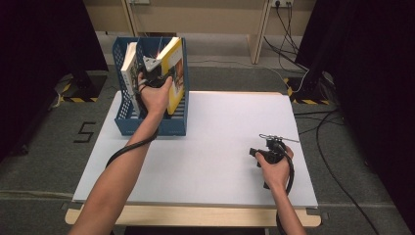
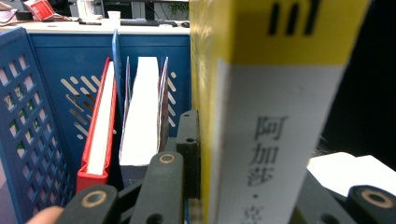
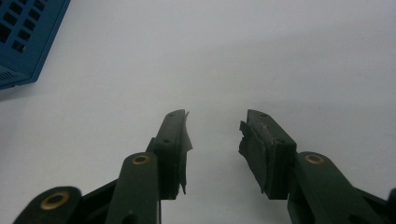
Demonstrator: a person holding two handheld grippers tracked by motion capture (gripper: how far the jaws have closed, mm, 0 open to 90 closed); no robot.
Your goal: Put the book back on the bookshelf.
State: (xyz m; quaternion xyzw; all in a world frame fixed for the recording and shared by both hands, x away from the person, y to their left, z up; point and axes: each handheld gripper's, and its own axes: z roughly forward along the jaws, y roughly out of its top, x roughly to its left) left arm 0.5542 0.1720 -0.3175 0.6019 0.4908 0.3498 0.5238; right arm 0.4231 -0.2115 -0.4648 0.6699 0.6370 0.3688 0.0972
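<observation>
Left claw (image 1: 159, 73) grips yellow book (image 1: 174, 73) above blue file rack (image 1: 128, 112).

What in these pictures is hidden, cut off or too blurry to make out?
- Yellow book: in the left gripper view the spine's print runs off the bottom edge; the left hand-held gripper shut on it hides its right pad.
- Blue file rack: in the high view the person's hand covers the middle slots.
- Red folder and white book: covers face away, titles unseen.
- Right hand-held gripper: open; its handle lies below the frame.
</observation>
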